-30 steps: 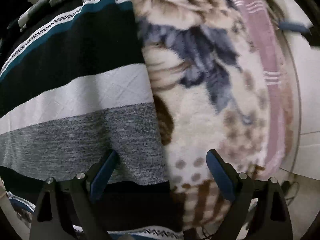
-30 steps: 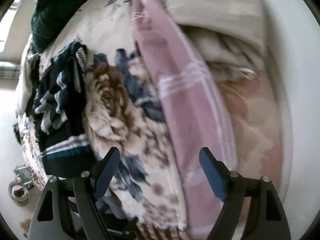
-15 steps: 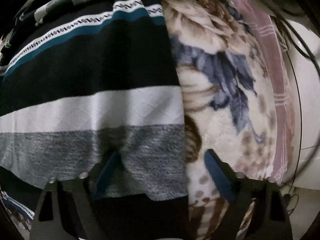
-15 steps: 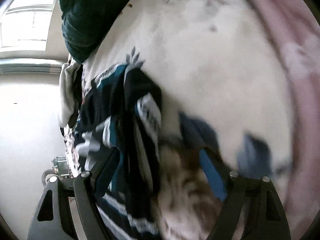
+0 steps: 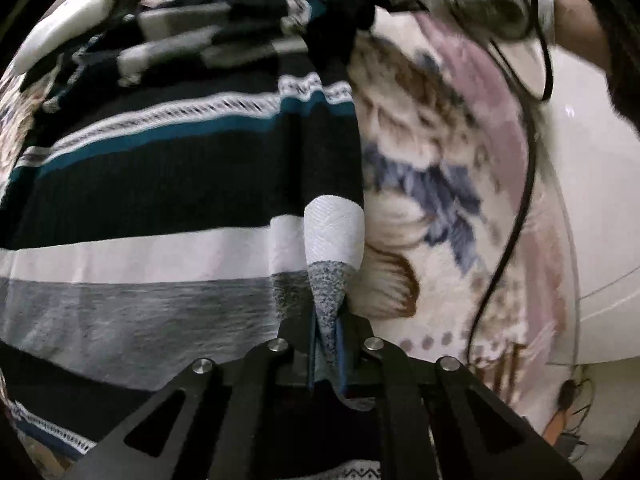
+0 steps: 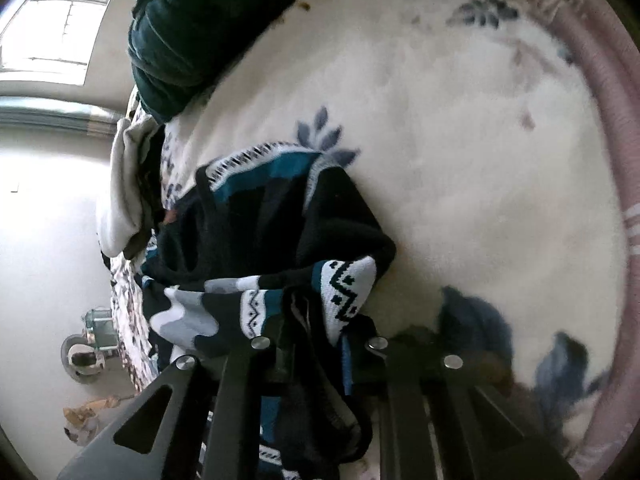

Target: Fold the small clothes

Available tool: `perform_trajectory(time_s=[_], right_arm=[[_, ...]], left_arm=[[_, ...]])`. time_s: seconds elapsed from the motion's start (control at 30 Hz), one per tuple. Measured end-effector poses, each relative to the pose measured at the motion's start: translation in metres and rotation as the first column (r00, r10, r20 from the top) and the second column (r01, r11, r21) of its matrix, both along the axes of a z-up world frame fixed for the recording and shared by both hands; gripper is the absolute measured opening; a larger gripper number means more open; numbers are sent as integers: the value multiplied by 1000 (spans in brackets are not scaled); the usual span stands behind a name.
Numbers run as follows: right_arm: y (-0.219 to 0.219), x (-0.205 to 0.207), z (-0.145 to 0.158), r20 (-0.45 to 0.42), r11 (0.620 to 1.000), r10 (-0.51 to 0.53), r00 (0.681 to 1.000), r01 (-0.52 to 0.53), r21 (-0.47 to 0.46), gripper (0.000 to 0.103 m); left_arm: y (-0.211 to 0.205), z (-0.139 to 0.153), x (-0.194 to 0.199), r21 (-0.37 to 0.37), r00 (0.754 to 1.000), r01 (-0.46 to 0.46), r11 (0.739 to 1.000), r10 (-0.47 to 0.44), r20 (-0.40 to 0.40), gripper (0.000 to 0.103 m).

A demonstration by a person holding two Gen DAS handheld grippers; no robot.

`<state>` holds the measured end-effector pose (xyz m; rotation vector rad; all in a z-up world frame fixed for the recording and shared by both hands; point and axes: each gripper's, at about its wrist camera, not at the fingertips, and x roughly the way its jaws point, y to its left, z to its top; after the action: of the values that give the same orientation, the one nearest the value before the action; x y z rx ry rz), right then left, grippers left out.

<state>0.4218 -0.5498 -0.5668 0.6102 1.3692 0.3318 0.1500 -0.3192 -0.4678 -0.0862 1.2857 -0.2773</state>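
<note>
A second ago both claws stood wide apart over the bedding; now each has come together on cloth. The left claw has shifted across the striped sweater to its edge and is pinched tight on a fold of it: a cone of grey-flecked and white knit rises straight out from between the blue pads. Ahead of this claw the rest of the sweater spreads flat, its bands of grey, white, black and teal running crosswise, with a bunched part at the far end. To the claw's right lies the floral blanket, cream with brown and blue blooms, and beyond that a pink striped cloth. A black cable hangs across the blanket, and a person's arm shows at the far upper right.

The right claw has swung away from the pink cloth to the sweater's crumpled end, and its jaws are closing on the knit; a flap with a black-and-white zigzag trim and dark fabric sit between the fingers and drape down over the claw's body. Ahead and to its right the blanket stretches pale, edged by the pink cloth. A dark green fabric lies far ahead, a white garment to the left at the bed's edge, and the floor lies below to the left.
</note>
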Motion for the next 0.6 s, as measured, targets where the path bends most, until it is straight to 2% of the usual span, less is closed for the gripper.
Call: perform_trajectory(time_s=[0.2, 0.3, 0.5, 0.6], right_arm=[[21, -2, 54, 30, 999, 31, 999, -29, -43, 14], [54, 0, 87, 42, 994, 70, 997, -66, -83, 14], [173, 14, 131, 14, 962, 161, 987, -154, -226, 14], [245, 26, 136, 3, 945, 188, 982, -180, -274, 14]], left_arm=[[33, 50, -20, -83, 994, -82, 993, 87, 63, 5], [65, 67, -20, -125, 984, -153, 980, 163, 70, 5], [143, 74, -24, -185, 953, -280, 942, 296, 62, 5], [179, 66, -32, -213, 938, -327, 921, 344, 45, 5]])
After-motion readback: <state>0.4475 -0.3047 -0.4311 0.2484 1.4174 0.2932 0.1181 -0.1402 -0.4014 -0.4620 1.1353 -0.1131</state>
